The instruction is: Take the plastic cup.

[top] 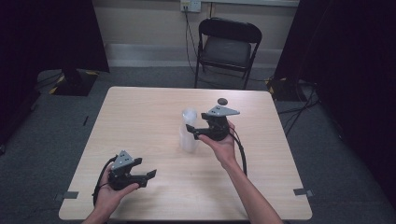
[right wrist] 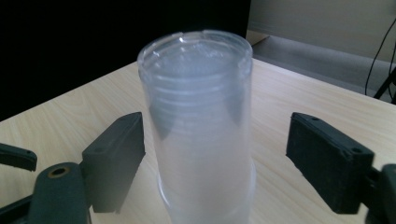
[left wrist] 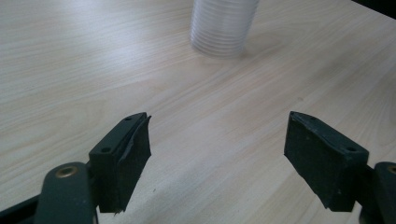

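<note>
A tall stack of clear plastic cups (top: 189, 133) stands near the middle of the wooden table (top: 140, 107). My right gripper (top: 193, 131) is held at it from the right, and in the right gripper view the stack (right wrist: 201, 121) stands between the open jaws of the right gripper (right wrist: 217, 140). The left pad (right wrist: 119, 158) is close to the cup wall, while a clear gap separates the right pad from it. My left gripper (top: 148, 176) rests low at the table's near left, open and empty. In the left gripper view the left gripper (left wrist: 217, 158) points toward the cups (left wrist: 223, 28) farther off.
A small dark round object (top: 222, 101) lies on the table just beyond my right gripper. A black folding chair (top: 229, 46) stands behind the far edge. Cables run across the floor at the right.
</note>
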The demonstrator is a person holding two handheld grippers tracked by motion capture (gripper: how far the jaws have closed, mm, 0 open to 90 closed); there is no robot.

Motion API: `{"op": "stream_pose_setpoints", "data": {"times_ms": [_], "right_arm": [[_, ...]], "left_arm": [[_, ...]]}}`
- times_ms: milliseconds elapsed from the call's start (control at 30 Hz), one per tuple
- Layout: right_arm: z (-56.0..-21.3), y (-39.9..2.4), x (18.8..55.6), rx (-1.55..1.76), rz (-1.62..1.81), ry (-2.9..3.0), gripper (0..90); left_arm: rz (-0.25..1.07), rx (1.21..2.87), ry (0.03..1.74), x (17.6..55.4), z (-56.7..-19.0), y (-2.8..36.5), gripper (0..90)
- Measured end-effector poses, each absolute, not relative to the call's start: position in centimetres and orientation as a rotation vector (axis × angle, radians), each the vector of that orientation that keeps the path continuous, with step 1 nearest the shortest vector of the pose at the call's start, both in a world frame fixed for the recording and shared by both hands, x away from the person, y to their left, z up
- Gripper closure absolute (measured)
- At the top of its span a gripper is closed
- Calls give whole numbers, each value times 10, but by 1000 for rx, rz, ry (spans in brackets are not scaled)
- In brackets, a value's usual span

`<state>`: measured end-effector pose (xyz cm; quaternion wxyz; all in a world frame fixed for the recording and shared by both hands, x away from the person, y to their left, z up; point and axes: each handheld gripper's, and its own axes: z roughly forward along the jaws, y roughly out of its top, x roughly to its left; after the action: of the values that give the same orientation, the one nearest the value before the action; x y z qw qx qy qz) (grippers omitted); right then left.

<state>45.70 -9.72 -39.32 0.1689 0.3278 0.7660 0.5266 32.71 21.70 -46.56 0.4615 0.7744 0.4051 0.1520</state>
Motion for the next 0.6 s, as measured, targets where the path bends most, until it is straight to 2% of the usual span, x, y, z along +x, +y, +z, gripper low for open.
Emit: {"op": "stream_pose_setpoints", "data": {"times_ms": [333,600], "right_arm": [[-408,-78,469,905,1477,2218,238],[-418,-70,477,913,1468,2229,235]], "left_arm": [[372,1919,978,327,-466,215,224],[371,1921,985,327,-467,215,224]]}}
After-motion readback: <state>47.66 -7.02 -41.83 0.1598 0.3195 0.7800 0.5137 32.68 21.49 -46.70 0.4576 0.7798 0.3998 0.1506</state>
